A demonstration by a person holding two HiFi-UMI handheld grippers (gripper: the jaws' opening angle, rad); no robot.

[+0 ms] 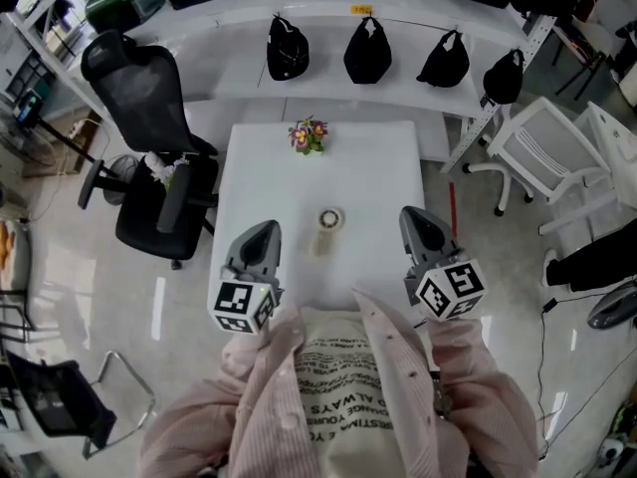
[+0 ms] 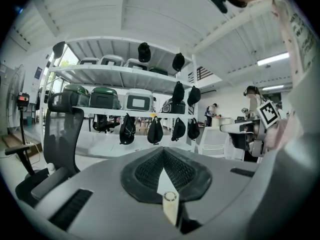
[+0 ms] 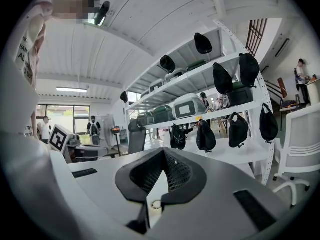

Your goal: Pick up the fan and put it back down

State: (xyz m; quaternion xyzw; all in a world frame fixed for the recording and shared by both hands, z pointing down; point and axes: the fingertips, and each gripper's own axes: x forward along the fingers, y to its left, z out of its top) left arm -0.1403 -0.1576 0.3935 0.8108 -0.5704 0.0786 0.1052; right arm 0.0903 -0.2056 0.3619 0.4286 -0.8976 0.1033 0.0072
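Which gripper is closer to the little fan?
Left, slightly. The left gripper is just left of the fan; the right gripper is farther off on its right.

Fan (image 1: 329,222) read too small in head view for detail; in right gripper view jaws hid most of it; torso (image 1: 338,386) covered near edge of table (image 1: 383,162)

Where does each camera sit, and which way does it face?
Head view: on the person's head, steeply down at the table; sleeves, left gripper, right gripper show.
Left gripper view: on the left gripper, along its closed fingers toward fan and shelf; right gripper at right.
Right gripper view: on the right gripper, along its closed fingers; left gripper at left.
Shared: all show the fan.
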